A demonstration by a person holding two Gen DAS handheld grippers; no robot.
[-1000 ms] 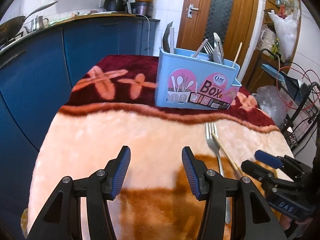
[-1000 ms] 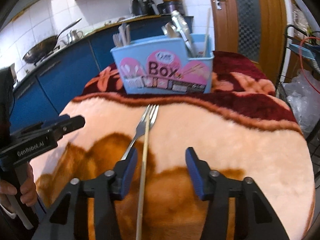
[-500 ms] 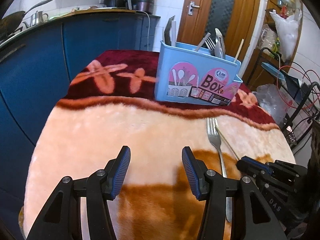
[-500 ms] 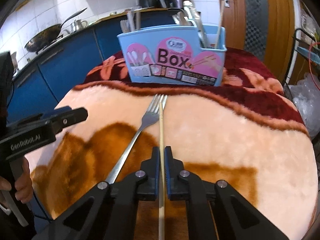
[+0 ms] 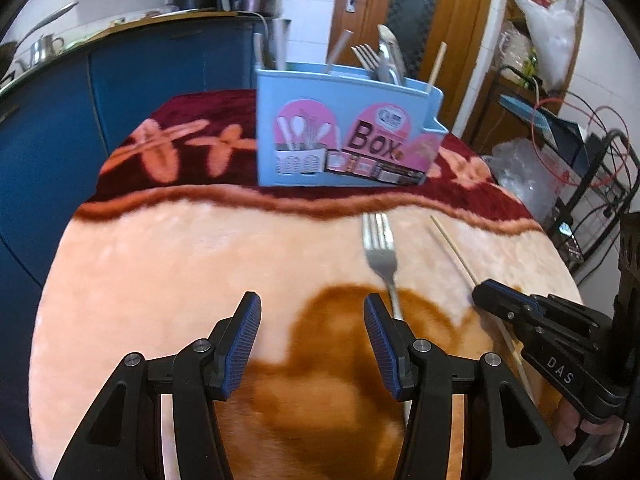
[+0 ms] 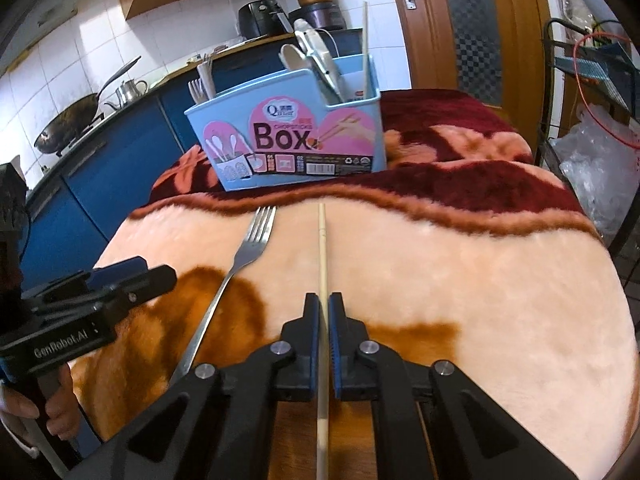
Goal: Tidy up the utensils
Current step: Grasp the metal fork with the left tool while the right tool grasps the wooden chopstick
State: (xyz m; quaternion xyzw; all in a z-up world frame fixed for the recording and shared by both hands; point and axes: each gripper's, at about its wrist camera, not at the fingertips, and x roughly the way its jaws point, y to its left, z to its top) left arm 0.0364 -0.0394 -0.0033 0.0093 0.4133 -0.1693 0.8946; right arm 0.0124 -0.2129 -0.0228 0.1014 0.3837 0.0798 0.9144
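**Chopstick pinched in right gripper, fork waits on the blanket**

Blanket (image 6: 480, 280) is plush and soft, it covers the whole table, so thin things sink a bit in the pile and are harder to get under. Blue utensil box (image 6: 288, 140) stands upright at the far side on the dark red border, w/ forks, spoons and one chopstick already in its compartments.

Fork (image 6: 248, 248) lies flat on the blanket, tines toward the box, just left of the chopstick and not touching it. It looks like metal: stiff, smooth, prob. slippery. Best hold is across the handle near the middle, I think.

Chopstick (image 6: 322, 256) looks light, stiff, thin wood; it can pivot or slide if held loosely. The right gripper (image 6: 324, 312) has its jaws closed on it, about at mid-length, tip pointing to the box. The gripper points forward and down.

Left gripper (image 5: 312, 344) hovers over the blanket, tilted down, jaws about half apart w/ nothing between them; the fork handle passes beside its right finger.
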